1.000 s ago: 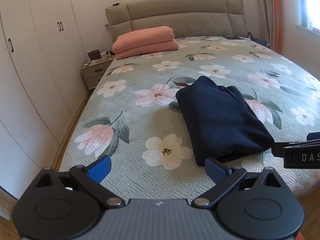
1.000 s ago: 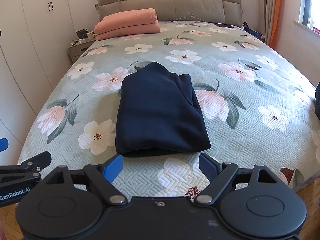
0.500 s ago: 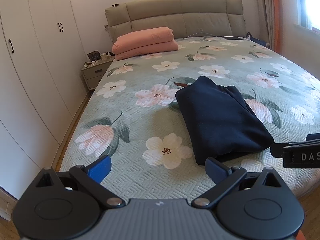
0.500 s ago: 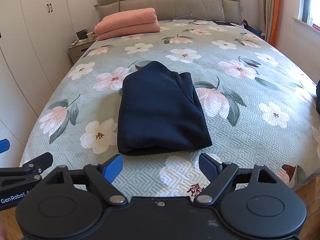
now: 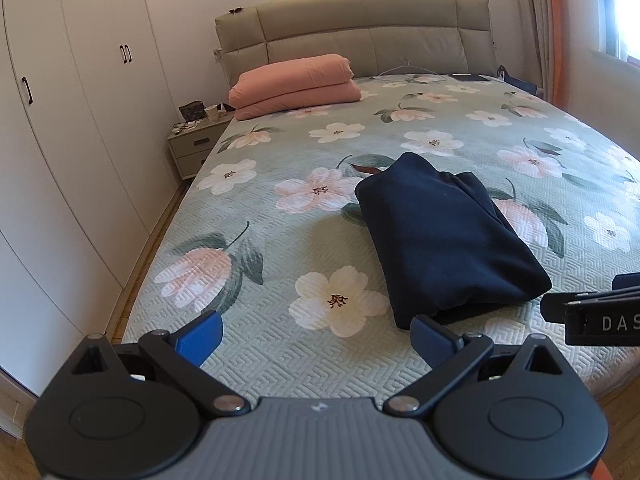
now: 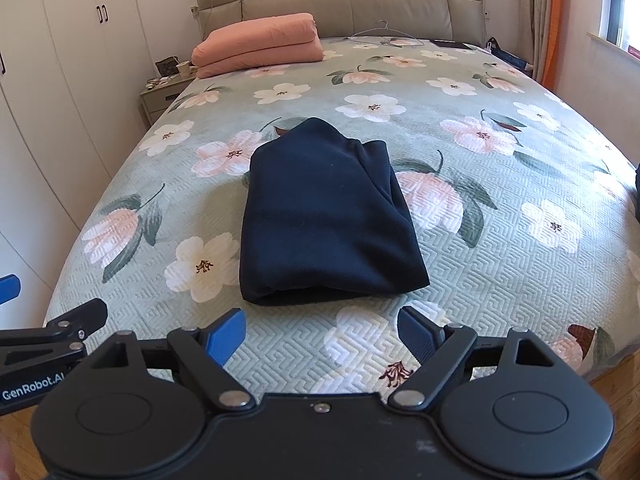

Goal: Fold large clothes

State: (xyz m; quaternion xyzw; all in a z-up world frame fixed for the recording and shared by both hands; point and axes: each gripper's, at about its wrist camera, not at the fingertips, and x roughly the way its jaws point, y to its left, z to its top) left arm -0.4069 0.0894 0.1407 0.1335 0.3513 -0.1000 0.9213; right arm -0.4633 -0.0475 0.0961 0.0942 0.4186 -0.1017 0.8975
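Dark navy folded fabric garment (image 6: pixel 328 220) lying compact near foot of floral green quilted bed (image 6: pixel 500 248); fold looks finished. Left gripper (image 5: pixel 316 334) and right gripper (image 6: pixel 322 330) held clear at bed edge, jaws wide apart, empty, likely released.

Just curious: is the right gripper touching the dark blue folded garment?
Apart. The right wrist view shows bedspread between the right gripper and the garment.

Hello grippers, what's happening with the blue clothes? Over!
Left gripper open, empty. Right gripper open, empty. Folded navy-blue garment lying on the floral green bedspread, untouched by either. Nothing in the way.
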